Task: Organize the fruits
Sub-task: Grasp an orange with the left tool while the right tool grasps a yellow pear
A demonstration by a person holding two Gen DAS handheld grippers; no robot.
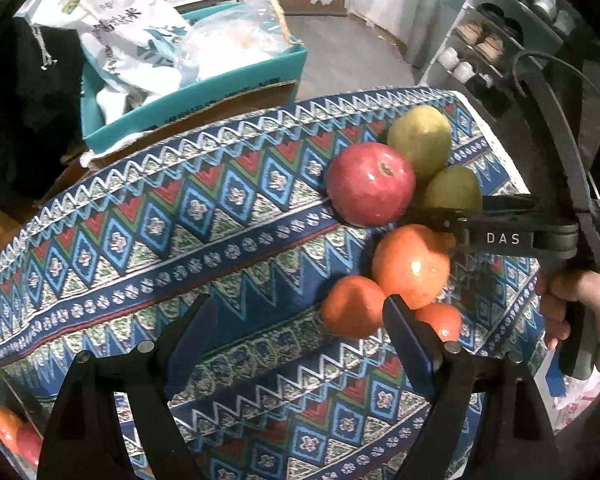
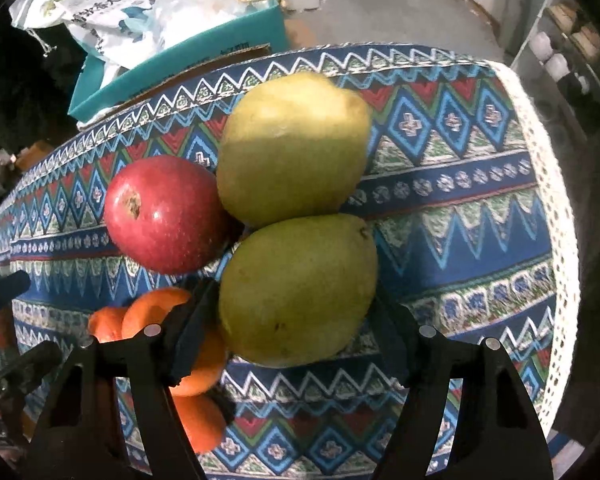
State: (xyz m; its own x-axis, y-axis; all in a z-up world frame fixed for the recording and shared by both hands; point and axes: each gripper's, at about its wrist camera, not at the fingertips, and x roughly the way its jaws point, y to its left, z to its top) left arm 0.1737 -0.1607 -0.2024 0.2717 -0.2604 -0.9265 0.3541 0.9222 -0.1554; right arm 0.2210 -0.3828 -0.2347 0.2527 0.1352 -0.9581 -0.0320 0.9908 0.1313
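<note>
On the patterned tablecloth point(image 1: 180, 220) a red apple point(image 1: 370, 184) point(image 2: 164, 216), two green pears and three oranges point(image 1: 412, 268) lie bunched together. My right gripper point(image 2: 292, 312) point(image 1: 452, 208) points down over the nearer pear point(image 2: 300, 288) point(image 1: 452, 188), with a pad against each side of it. The farther pear point(image 2: 296, 148) point(image 1: 420, 140) touches the apple. My left gripper point(image 1: 298, 308) stands open above bare cloth, nothing between its fingers. Its right finger point(image 1: 404, 332) is just in front of the oranges. A hand point(image 1: 580, 304) holds the right gripper's handle.
A teal cardboard box point(image 1: 196, 92) point(image 2: 172, 64) stuffed with white bags stands behind the table's far edge. A shoe rack point(image 1: 480, 48) is at the far right. The cloth's lace edge point(image 2: 540, 160) runs close to the pears' right.
</note>
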